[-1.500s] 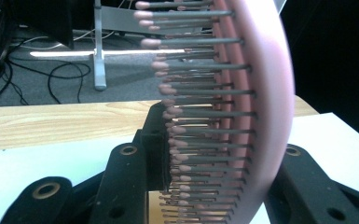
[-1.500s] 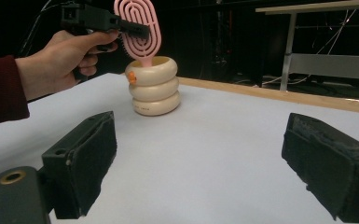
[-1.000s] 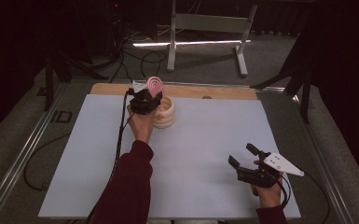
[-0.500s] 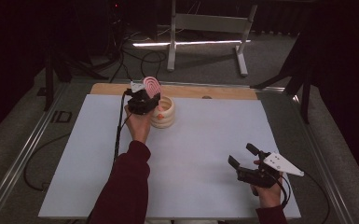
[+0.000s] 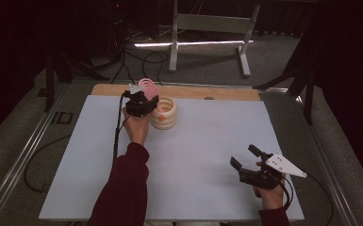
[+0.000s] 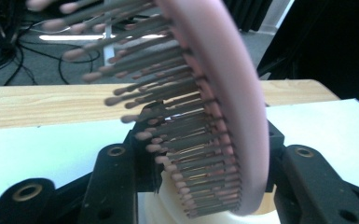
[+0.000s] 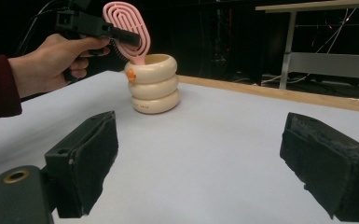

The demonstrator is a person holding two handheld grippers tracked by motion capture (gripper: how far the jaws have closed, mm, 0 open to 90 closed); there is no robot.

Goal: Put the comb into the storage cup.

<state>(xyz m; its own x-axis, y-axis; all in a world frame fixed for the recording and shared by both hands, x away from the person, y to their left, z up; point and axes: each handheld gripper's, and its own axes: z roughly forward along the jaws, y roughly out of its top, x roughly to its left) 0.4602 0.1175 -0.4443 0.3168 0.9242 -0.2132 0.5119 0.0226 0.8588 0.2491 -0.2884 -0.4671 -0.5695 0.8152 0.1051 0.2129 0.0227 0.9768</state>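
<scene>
White tabletop point(image 5: 193, 155): your left gripper point(image 5: 141, 104) jaws have just been opening around the pink oval plastic hairbrush point(image 5: 148, 88), now standing in the cream ringed holder point(image 5: 165, 113); your right gripper point(image 5: 250, 162) waits spread, holding nothing.

A pink oval hairbrush point(image 5: 149, 87) stands tilted, its handle end down inside the cream holder point(image 5: 166, 114). The holder, three stacked rings with an orange dot, stands upright near the counter's far edge.
</scene>
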